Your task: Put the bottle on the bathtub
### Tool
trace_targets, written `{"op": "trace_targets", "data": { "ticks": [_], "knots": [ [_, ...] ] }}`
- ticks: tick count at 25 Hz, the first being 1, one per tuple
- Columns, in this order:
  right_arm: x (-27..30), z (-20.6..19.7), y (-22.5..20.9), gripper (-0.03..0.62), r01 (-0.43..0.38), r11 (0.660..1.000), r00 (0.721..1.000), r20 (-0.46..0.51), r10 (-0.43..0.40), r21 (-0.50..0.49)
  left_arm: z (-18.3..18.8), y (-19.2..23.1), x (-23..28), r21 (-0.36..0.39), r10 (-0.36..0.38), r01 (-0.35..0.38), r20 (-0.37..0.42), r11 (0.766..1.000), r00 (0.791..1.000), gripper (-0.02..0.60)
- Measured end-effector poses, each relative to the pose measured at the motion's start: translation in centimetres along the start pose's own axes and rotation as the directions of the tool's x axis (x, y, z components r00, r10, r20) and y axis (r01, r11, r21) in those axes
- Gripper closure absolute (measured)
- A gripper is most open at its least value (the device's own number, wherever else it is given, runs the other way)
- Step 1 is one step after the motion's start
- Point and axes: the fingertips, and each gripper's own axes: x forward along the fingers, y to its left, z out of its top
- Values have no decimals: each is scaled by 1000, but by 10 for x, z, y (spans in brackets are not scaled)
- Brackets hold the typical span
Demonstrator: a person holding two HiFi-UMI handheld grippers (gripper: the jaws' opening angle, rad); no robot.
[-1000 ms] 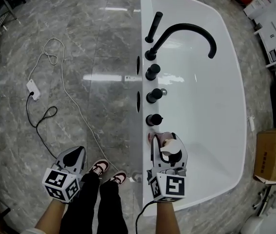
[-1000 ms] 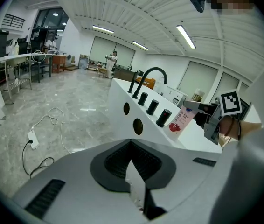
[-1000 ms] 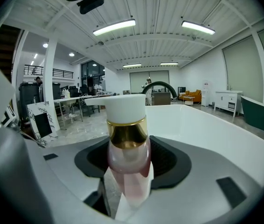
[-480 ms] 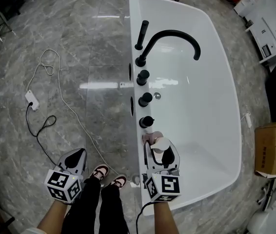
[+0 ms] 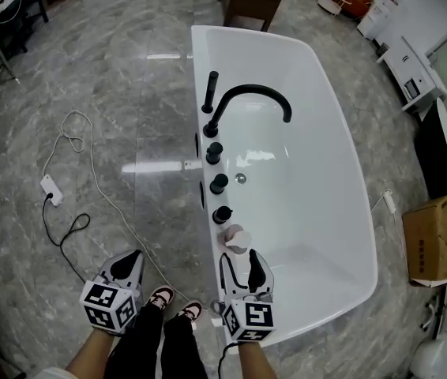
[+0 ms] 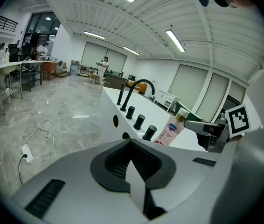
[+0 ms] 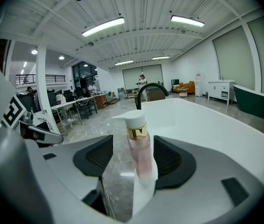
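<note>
Your right tongs [image 5: 242, 259] stand wide apart, the jaws having just opened. The pink pump bottle [image 7: 139, 153] stands upright between their tips, with neither pad pressing on it. The bottle rests on the rim of the white bathtub [image 5: 201, 73], and a row of black tap knobs [image 5: 222, 212] runs just beyond it. Well to the left, your left tongs [image 6: 132, 164] are closed together on nothing, above the marble floor [image 5: 89, 77].
</note>
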Motion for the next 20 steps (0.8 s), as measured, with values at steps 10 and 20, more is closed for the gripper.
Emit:
{"op": "trace_targets", "data": {
  "ticks": [10,20],
  "knots": [
    [-35,25,4,329,47,998,998,36,-48,34,40,-35,-3,50,-94,91,47,995,995,578],
    [-73,50,2,329,109,989,990,79,-117,99,72,-69,-19,119,-184,174,80,978,980,578]
  ]
}}
